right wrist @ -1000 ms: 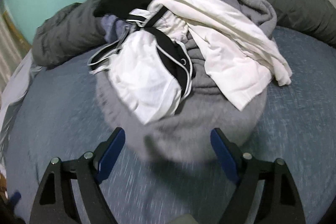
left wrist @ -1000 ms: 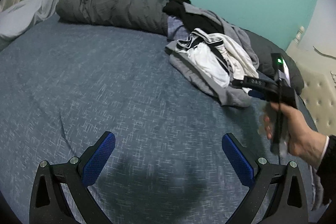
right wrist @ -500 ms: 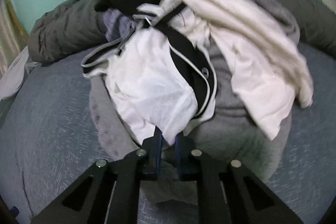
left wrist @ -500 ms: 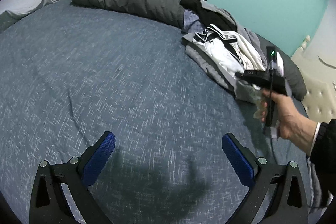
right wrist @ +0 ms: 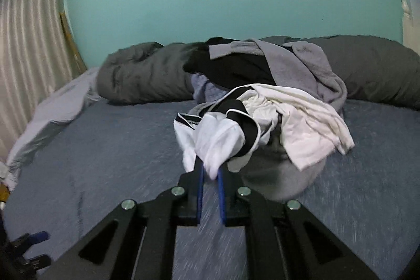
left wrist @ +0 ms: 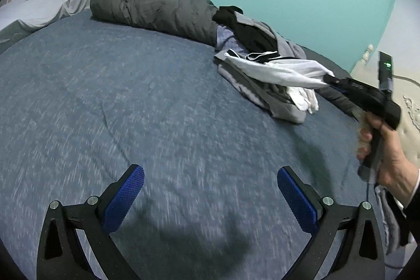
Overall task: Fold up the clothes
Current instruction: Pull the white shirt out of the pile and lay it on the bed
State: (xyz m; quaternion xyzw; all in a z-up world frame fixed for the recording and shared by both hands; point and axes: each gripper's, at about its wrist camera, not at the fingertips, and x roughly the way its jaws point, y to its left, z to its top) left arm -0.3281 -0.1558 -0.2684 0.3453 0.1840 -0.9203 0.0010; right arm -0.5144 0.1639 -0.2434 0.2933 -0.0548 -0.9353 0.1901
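Note:
A heap of clothes point(left wrist: 265, 70) point(right wrist: 288, 96) lies on the blue bed, with grey, black and white pieces mixed. My right gripper point(right wrist: 210, 175) point(left wrist: 329, 79) is shut on the edge of a white garment with black trim point(right wrist: 223, 141) point(left wrist: 278, 71) and holds it stretched out from the heap, above the bed. A hand point(left wrist: 388, 159) grips the right gripper's handle at the right of the left wrist view. My left gripper point(left wrist: 210, 190) hovers open over bare blue sheet, well short of the heap, with nothing between its blue pads.
A rolled dark grey duvet point(left wrist: 157, 7) point(right wrist: 141, 78) lies along the teal wall behind the heap. A pale pillow point(left wrist: 39, 9) point(right wrist: 55, 114) sits at the far left. A cream padded headboard point(left wrist: 409, 101) stands at the right. Curtains point(right wrist: 29, 49) hang at the left.
My right gripper went from open to shut on the white garment's edge, then pulled back and up, stretching it away from the heap. The left gripper stayed open.

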